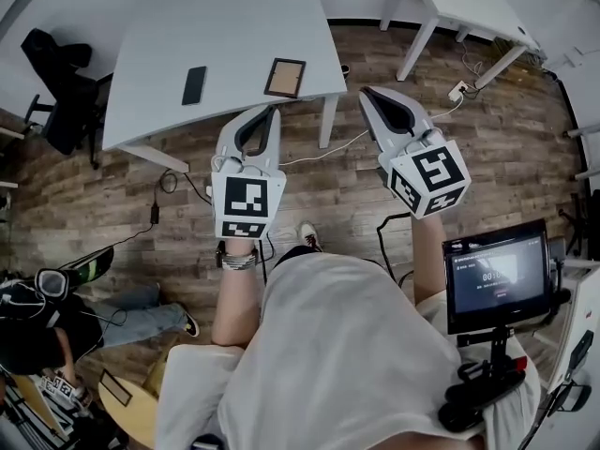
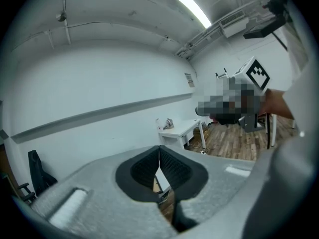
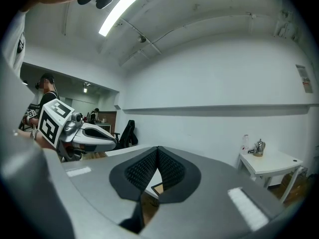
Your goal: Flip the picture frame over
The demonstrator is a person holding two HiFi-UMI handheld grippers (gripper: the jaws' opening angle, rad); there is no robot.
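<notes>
The picture frame point(image 1: 284, 78) lies flat near the front edge of the grey table point(image 1: 234, 17), showing a brown panel inside a dark border. My left gripper point(image 1: 272, 111) is held in the air just short of the table's front edge, a little to the left of the frame, jaws shut and empty. My right gripper point(image 1: 367, 94) hovers off the table's right corner, also shut with nothing in it. In the right gripper view a corner of the frame point(image 3: 158, 188) shows below the closed jaws point(image 3: 158, 148). The left gripper view shows its pads point(image 2: 159, 147) meeting.
A black phone point(image 1: 194, 84) lies on the table left of the frame. A black chair point(image 1: 56, 82) stands at the far left, a white side table point(image 1: 469, 3) at the upper right. A screen on a stand point(image 1: 497, 275) is at my right; a seated person point(image 1: 56, 317) at lower left.
</notes>
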